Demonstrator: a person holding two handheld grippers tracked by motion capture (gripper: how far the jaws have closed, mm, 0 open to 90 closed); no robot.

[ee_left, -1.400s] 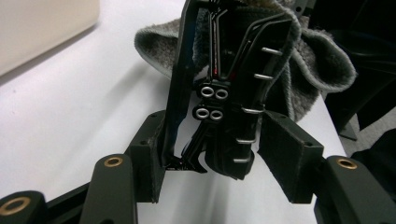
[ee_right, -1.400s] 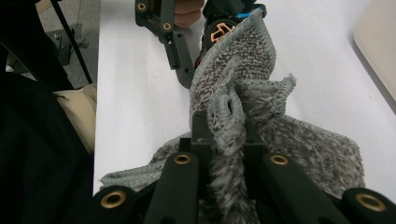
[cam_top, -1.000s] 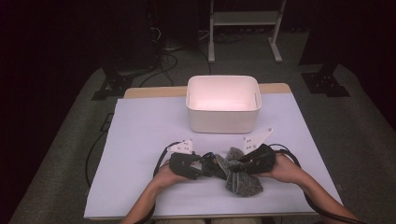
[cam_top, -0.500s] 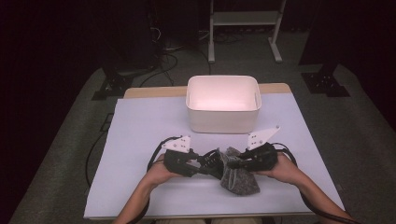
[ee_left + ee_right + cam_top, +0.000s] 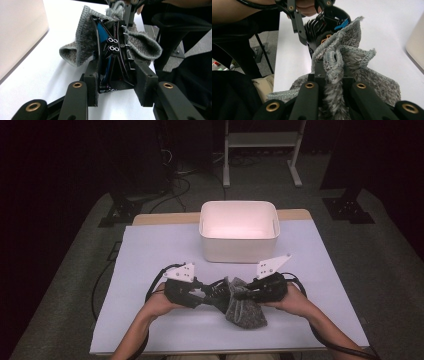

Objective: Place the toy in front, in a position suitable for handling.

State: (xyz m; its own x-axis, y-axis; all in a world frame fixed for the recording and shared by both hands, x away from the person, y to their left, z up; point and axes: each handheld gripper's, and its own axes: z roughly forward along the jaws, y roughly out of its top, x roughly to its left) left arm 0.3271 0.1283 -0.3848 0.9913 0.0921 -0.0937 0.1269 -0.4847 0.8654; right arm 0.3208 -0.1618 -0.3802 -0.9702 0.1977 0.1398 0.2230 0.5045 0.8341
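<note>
On the near half of the table (image 5: 150, 250), covered by its pale lilac sheet, I list the items by size. Item one: white rectangular bin (image 5: 239, 231), at the table's far middle, well apart from my tools. Item two: grey knitted cloth (image 5: 243, 308), bunched at the near middle, its lower end draping onto the sheet, its upper part lifted between both tools. Item three: my left gripper (image 5: 217, 292), reaching in from the left; its jaws have just been closing and now stand narrow, pinching a ribbed edge of the cloth (image 5: 86, 42) between them. Item four: my right gripper (image 5: 239, 295), reaching in from the right, clamped narrow on a gathered fold of the cloth (image 5: 334, 65). Both tool tips meet just beside each other at the cloth's top.
</note>
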